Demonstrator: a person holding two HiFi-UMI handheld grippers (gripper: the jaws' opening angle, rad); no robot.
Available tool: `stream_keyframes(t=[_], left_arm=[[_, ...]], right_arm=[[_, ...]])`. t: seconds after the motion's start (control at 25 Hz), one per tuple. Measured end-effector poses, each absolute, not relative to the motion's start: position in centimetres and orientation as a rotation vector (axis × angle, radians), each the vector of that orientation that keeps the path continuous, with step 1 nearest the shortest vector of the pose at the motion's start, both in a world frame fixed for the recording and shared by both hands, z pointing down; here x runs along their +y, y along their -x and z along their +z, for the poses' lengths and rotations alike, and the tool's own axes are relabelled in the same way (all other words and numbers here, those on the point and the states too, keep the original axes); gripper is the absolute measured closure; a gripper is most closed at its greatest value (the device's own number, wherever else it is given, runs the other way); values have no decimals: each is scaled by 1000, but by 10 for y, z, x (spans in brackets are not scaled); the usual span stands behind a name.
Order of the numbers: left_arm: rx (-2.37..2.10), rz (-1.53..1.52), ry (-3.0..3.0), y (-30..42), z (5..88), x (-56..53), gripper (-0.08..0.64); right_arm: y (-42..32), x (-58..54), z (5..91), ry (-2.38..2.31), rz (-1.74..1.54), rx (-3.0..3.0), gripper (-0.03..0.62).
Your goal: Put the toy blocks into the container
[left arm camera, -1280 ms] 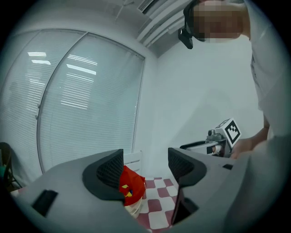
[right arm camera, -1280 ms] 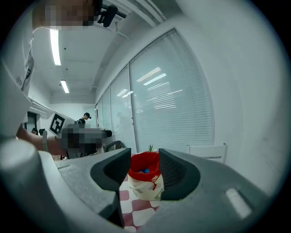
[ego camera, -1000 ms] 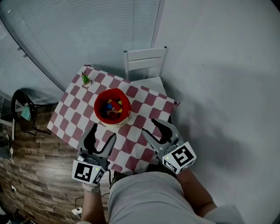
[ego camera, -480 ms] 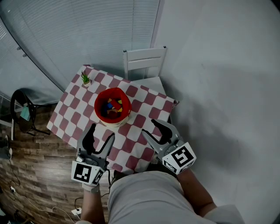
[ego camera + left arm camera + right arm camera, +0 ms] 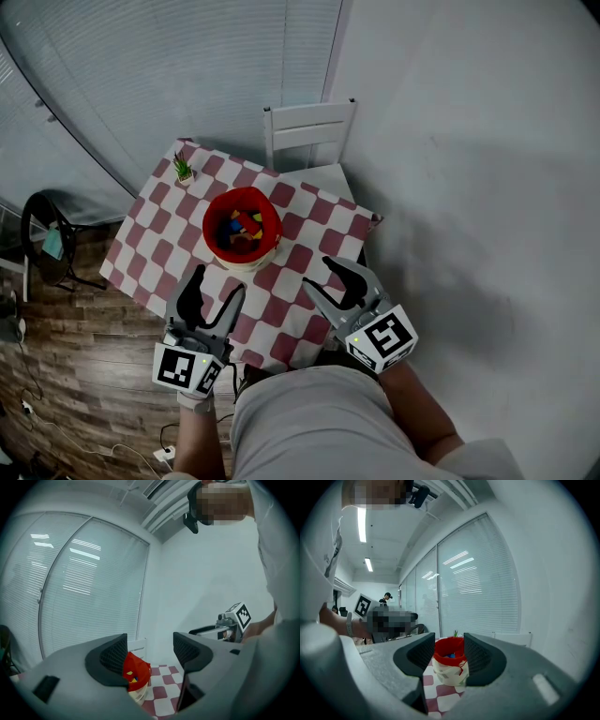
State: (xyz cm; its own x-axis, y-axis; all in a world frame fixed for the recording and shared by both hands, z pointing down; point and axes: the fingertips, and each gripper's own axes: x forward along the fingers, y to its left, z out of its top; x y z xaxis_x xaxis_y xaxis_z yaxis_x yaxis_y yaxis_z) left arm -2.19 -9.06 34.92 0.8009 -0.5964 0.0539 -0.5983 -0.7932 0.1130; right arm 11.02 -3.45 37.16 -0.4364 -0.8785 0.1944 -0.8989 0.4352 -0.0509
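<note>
Red container (image 5: 242, 228), left hand-held gripper (image 5: 217, 283), right hand-held gripper (image 5: 317, 272): all unmoved.

An office-like room, shown by blind-covered glass partitions (image 5: 478, 583), ceiling strip lights (image 5: 362, 524) and a checkered table (image 5: 159, 225).

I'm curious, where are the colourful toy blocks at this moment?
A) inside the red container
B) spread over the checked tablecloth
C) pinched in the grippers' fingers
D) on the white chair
A: the toy blocks show inside the red container, while the left gripper and the right gripper stand open with nothing held.
</note>
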Motion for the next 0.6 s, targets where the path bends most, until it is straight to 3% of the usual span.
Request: stream_keyframes(t=[0.6], left_arm=[[-949, 59, -2839, 38, 359, -90, 253]], right_arm=[[-99, -34, 376, -1613, 253, -2508, 417]])
